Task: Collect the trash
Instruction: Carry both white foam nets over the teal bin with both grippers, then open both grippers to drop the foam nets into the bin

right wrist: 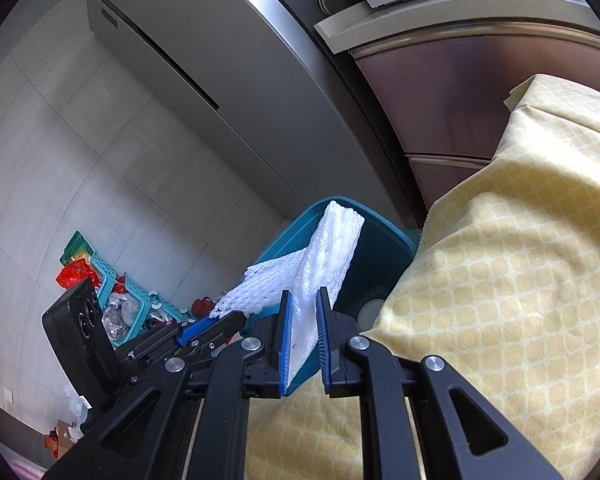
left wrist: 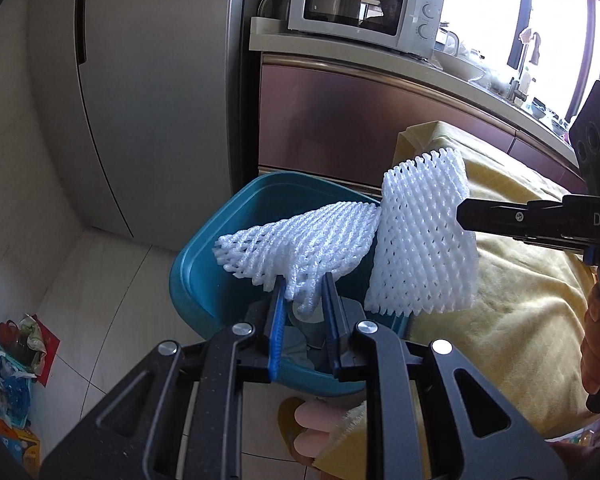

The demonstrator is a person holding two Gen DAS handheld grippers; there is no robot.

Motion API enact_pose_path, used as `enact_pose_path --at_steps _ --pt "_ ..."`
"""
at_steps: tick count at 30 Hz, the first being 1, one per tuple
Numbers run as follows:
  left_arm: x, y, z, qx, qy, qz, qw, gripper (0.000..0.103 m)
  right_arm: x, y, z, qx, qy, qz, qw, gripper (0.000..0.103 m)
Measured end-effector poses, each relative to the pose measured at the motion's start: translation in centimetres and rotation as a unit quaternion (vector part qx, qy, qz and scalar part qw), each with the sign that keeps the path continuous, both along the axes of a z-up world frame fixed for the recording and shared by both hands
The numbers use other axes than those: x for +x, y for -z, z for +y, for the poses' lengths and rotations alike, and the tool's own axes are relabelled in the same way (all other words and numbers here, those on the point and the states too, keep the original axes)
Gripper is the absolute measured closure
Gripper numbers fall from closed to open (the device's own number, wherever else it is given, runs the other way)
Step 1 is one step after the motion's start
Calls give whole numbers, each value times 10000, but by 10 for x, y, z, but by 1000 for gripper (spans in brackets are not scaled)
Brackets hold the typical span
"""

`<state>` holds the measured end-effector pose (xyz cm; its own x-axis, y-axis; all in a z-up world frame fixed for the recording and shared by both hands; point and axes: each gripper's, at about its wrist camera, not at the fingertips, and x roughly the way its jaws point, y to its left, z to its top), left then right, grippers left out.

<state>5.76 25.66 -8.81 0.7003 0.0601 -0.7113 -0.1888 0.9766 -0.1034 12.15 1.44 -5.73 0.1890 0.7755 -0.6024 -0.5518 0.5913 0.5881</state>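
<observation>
The left gripper (left wrist: 304, 296) is clamped on the bunched end of a white foam net sleeve (left wrist: 296, 244), which fans out over the open mouth of the teal bin (left wrist: 196, 264). The right gripper (right wrist: 303, 320) pinches a second foam net sleeve (right wrist: 332, 248) by its lower edge, and that one stands upright above the bin's rim on the side nearest the yellow-covered table (right wrist: 520, 280). Two sleeves in all, one per gripper, and one bin, which stands on the floor between the table's edge and the tall grey fridge (left wrist: 148, 92); something pale already lies at the bottom of it. The step in hand looks like the drop: both pieces are carried to the bin and poised above it. The next move probably calls for lowering each sleeve inside the rim and then parting the jaws, left first since its sleeve already hangs over the opening, so the light foam does not catch on the edge and tumble onto the floor.
</observation>
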Motion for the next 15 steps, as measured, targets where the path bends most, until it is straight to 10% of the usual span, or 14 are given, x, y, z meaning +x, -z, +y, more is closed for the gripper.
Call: enact_pose_path --at_steps 15 --pt "28 31 -2 -300 -59 326 9990 73 6 20 37 -367 -107 209 9991 87"
